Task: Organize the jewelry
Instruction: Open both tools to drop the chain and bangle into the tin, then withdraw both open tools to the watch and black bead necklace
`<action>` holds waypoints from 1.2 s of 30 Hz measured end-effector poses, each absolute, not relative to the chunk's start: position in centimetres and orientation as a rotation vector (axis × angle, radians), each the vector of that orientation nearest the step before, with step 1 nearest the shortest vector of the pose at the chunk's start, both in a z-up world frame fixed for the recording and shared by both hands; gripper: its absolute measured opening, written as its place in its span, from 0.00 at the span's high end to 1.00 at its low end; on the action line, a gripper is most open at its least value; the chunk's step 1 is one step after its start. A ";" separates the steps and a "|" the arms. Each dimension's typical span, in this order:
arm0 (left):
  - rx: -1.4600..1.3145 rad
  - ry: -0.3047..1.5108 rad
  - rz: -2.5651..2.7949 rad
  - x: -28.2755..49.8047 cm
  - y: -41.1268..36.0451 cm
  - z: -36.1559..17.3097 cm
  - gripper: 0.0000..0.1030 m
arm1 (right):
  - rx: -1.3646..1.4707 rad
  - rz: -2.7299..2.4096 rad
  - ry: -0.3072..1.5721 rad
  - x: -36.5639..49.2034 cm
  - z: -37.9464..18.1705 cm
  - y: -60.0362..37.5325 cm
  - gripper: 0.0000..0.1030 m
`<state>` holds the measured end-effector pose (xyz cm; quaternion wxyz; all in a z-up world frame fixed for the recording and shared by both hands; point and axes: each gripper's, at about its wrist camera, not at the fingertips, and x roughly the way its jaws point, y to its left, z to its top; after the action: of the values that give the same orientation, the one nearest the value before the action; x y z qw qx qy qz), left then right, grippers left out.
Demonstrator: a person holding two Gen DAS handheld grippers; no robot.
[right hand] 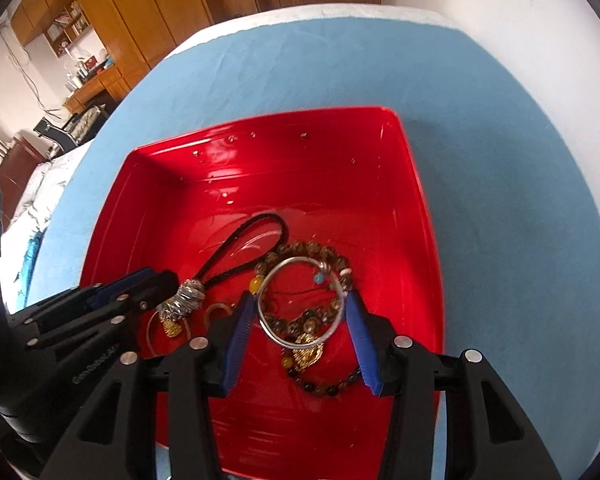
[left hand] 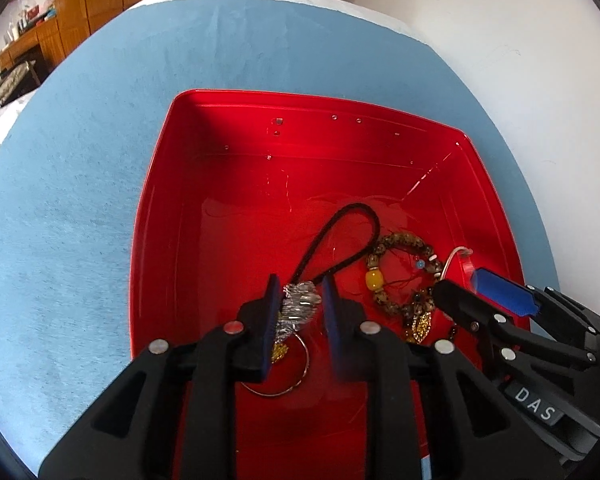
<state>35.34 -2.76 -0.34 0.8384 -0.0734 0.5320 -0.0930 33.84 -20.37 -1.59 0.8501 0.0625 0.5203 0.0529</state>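
Note:
A red tray (left hand: 236, 152) (right hand: 412, 184) on a blue cloth holds jewelry. My left gripper (left hand: 300, 300) is open, its fingers on either side of a silver charm (left hand: 298, 308) on a black cord loop (left hand: 340, 220); a thin silver ring (left hand: 296, 372) lies under it. My right gripper (right hand: 300, 320) is open around a silver bangle (right hand: 300, 300), which rests on a brown beaded bracelet (right hand: 308, 250) with a yellow bead and a gold pendant (right hand: 310, 354). The beaded bracelet (left hand: 404, 248) and the right gripper's blue pad (left hand: 504, 292) show in the left view. The charm (right hand: 186, 296) shows in the right view.
The blue cloth (left hand: 80, 200) (right hand: 500, 140) covers a white-edged table. A white wall stands on the right. Wooden cabinets (right hand: 148, 12), a desk and a chair stand at the back left.

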 end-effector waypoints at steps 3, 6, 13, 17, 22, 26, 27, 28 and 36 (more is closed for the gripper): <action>-0.162 1.104 -0.198 35.0 -2.4 0.2 0.65 | 0.110 0.097 1.059 33.6 -1.1 -20.6 0.54; -0.155 1.080 -0.192 34.4 -2.1 1.1 0.63 | 0.114 0.108 1.026 33.1 -0.4 -20.9 0.54; -0.137 0.995 -0.159 31.5 -0.8 3.4 0.40 | 0.150 0.132 0.981 30.9 1.3 -22.0 0.50; -0.126 0.963 -0.141 28.9 0.4 4.4 0.36 | 0.162 0.160 0.990 29.5 1.3 -22.0 0.40; -0.096 0.952 -0.123 26.0 0.8 4.4 0.30 | 0.181 0.209 1.019 27.1 1.0 -21.7 0.37; -0.070 0.940 -0.098 23.6 1.3 4.2 0.26 | 0.176 0.232 1.033 25.3 0.8 -21.2 0.34; -0.066 0.935 -0.092 22.9 1.5 4.2 0.25 | 0.173 0.236 1.032 25.0 0.8 -21.1 0.34; -0.065 0.932 -0.089 22.2 1.7 4.2 0.25 | 0.163 0.237 1.023 24.4 1.0 -20.9 0.33; -0.055 0.895 -0.090 18.1 2.3 4.4 0.18 | 0.139 0.280 1.006 21.2 1.2 -19.9 0.32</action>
<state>18.15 2.33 4.38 0.9001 -0.0268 0.4327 -0.0436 21.20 -19.94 1.23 0.8645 0.0664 0.4800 0.1336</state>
